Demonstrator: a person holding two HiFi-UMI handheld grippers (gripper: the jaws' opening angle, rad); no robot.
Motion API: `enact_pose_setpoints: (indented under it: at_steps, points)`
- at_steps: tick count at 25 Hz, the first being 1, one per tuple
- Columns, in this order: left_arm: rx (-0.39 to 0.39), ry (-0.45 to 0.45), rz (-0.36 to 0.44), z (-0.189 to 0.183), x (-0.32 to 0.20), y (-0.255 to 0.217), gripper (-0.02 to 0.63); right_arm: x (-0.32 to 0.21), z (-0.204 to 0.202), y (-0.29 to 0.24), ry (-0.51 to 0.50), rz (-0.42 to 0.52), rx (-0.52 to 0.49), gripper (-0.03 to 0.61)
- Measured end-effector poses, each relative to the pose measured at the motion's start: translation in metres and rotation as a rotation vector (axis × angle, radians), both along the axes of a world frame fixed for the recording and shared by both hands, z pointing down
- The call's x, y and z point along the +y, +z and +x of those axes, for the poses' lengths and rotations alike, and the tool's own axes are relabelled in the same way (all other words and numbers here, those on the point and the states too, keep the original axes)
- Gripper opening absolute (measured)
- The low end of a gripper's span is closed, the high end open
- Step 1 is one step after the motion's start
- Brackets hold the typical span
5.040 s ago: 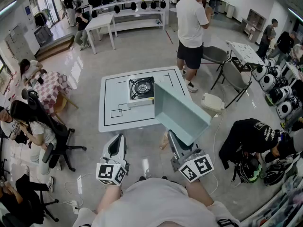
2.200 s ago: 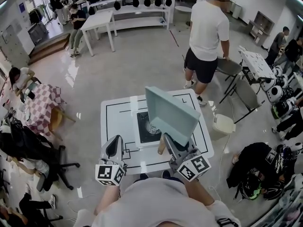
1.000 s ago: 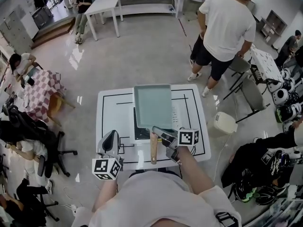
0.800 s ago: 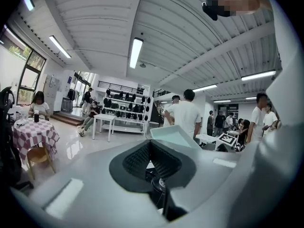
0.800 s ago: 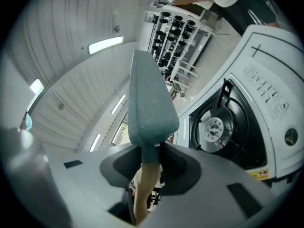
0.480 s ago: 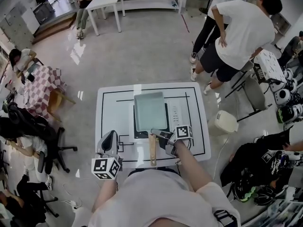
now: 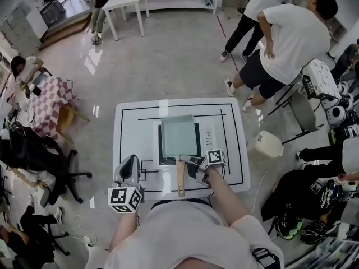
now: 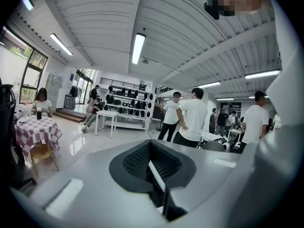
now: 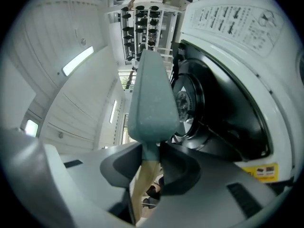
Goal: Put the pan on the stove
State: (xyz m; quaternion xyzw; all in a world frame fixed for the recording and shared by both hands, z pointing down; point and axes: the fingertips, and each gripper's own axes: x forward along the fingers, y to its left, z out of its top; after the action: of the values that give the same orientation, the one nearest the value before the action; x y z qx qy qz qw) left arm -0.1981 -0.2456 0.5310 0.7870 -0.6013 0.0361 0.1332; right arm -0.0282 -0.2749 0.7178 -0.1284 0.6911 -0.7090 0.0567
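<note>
- Head view: the left gripper hangs at the near left edge of the white table, probably parked clear of a one-handed placing
- Left gripper view: its jaws are pressed together on nothing and aim up into the room, so neither table nor pan shows there
- The square grey-green pan lies level over the portable gas stove at the table's middle; its wooden handle points to the near side, away from the burner, I judge
- The pan hides the burner from above, and I cannot tell whether its base rests on the supports or hangs just over them
- The right gripper clamps the neck where handle meets pan, likely the steadiest hold for the weight
- Right gripper view: rolled sideways, it shows the pan edge-on beside the dark burner well; the stove's printed labels are too blurred to read
</note>
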Motion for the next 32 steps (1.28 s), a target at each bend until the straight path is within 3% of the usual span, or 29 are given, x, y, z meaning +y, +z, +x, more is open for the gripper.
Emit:
enact_pose_setpoints:
  at_steps: [14,21,32]
  points:
    - [0.006,0.008,-0.016,0.000,-0.005,0.003,0.011,0.004,-0.001,0.022,-0.044,-0.059,-0.061,0.120]
    - [0.011,0.018,-0.017,0.004,-0.007,0.004,0.011,0.002,-0.001,0.020,-0.038,-0.061,-0.042,0.126]
    - [0.011,0.044,-0.008,0.010,-0.008,0.005,0.011,0.027,0.035,-0.001,0.005,0.060,0.115,0.153]
